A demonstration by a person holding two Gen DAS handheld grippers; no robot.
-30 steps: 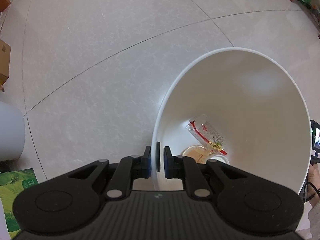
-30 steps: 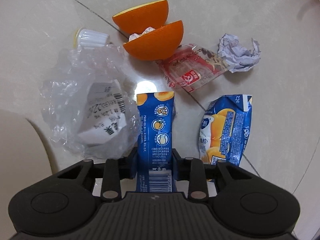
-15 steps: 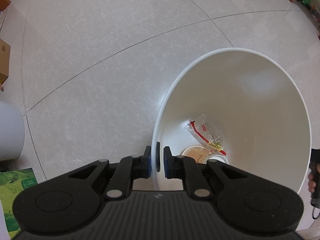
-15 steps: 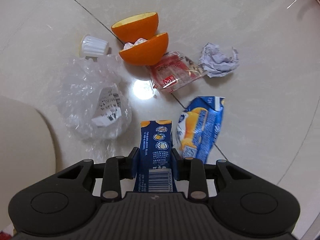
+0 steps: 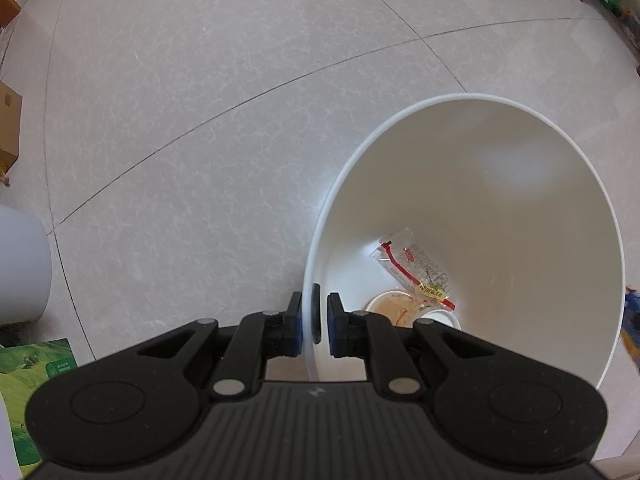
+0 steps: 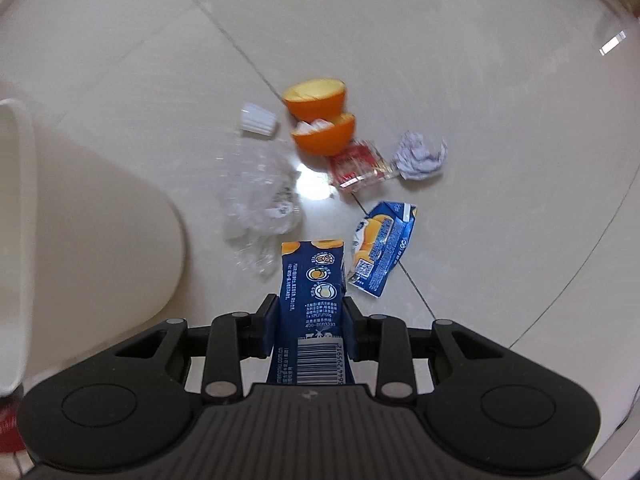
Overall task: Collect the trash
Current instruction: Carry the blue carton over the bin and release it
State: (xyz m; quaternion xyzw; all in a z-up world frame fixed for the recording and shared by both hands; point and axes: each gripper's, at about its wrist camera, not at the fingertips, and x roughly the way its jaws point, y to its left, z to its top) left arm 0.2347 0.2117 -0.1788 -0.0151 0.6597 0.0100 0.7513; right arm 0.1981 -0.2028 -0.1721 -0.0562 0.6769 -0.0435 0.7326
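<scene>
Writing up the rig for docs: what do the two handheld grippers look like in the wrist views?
Both look identical. The left gripper and right gripper have matte black bodies with a ribbed centre panel bearing a small lightning-style mark, two round embossed discs at the sides, black linkage arms with silver pivot pins, and blue-backed finger mounts with black pads. No cables, hands or sleeves are visible.

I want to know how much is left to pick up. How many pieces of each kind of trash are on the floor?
Orange halves: 2
Blue cartons: 1
Clear plastic bags: 1
Red wrappers: 1
Paper balls: 1
White caps: 1
Total: 7
</scene>
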